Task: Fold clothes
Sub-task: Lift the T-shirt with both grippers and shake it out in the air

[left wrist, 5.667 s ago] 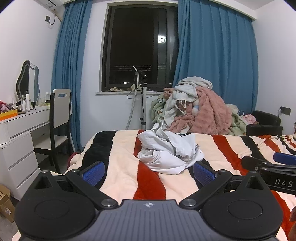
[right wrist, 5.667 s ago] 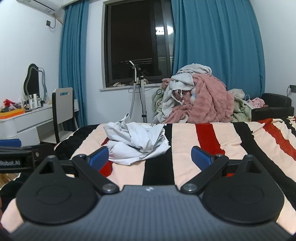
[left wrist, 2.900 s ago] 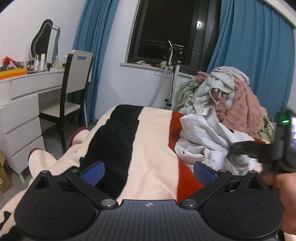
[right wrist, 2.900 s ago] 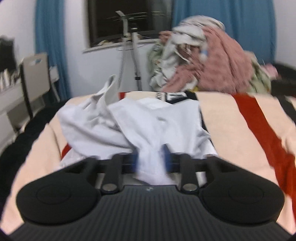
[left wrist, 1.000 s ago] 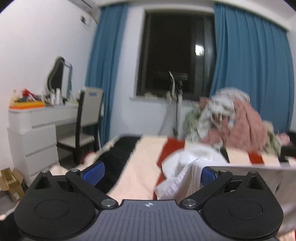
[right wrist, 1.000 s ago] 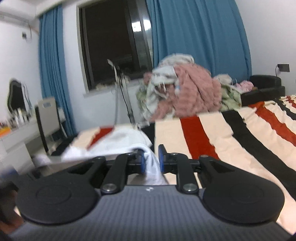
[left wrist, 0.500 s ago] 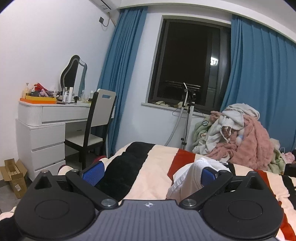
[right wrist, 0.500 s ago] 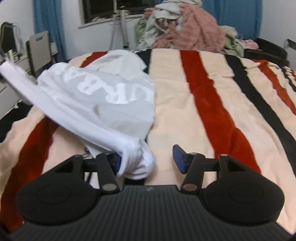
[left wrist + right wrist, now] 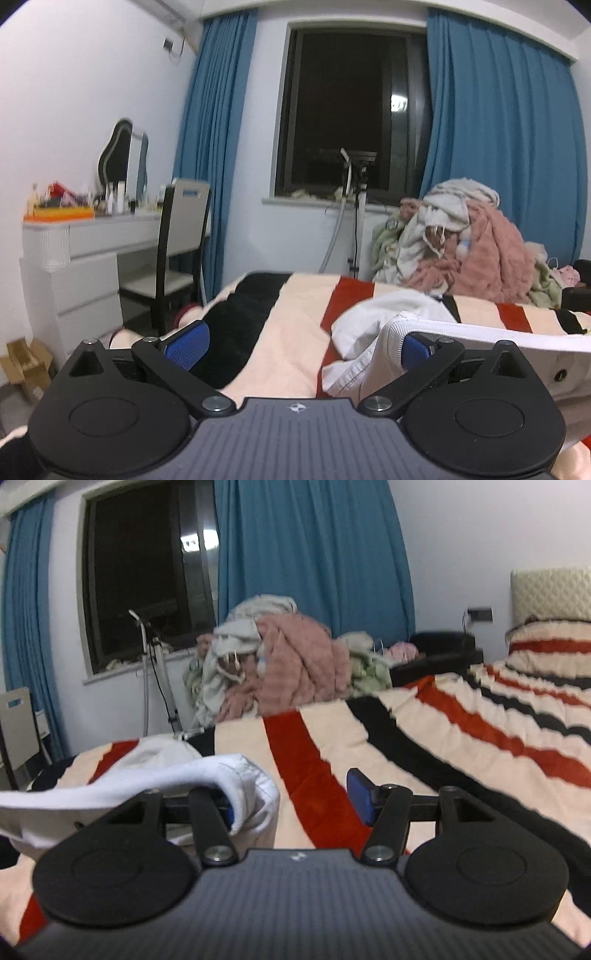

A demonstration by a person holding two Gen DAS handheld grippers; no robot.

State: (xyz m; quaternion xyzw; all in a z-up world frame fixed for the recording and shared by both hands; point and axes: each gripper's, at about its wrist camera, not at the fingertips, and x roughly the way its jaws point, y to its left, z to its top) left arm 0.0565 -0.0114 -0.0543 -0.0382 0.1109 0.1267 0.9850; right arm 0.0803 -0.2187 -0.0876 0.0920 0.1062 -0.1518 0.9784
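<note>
1. Our left tongs [image 9: 301,341] stand spread, the white garment [image 9: 373,325] draped over their right finger
2. Our right tongs [image 9: 295,801], jaws just opened, pinch nothing; the garment's hem drapes their left finger on the striped bed [image 9: 424,738]

Soft white cotton-like garment [image 9: 373,321], ribbed at its hem, on fleecy matt striped blanket [image 9: 424,738]. Beyond the blanket: fluffy pink cloth pile [image 9: 295,661]. Left of the blanket: smooth white-painted dresser [image 9: 85,258], glossy mirror [image 9: 123,162].
</note>
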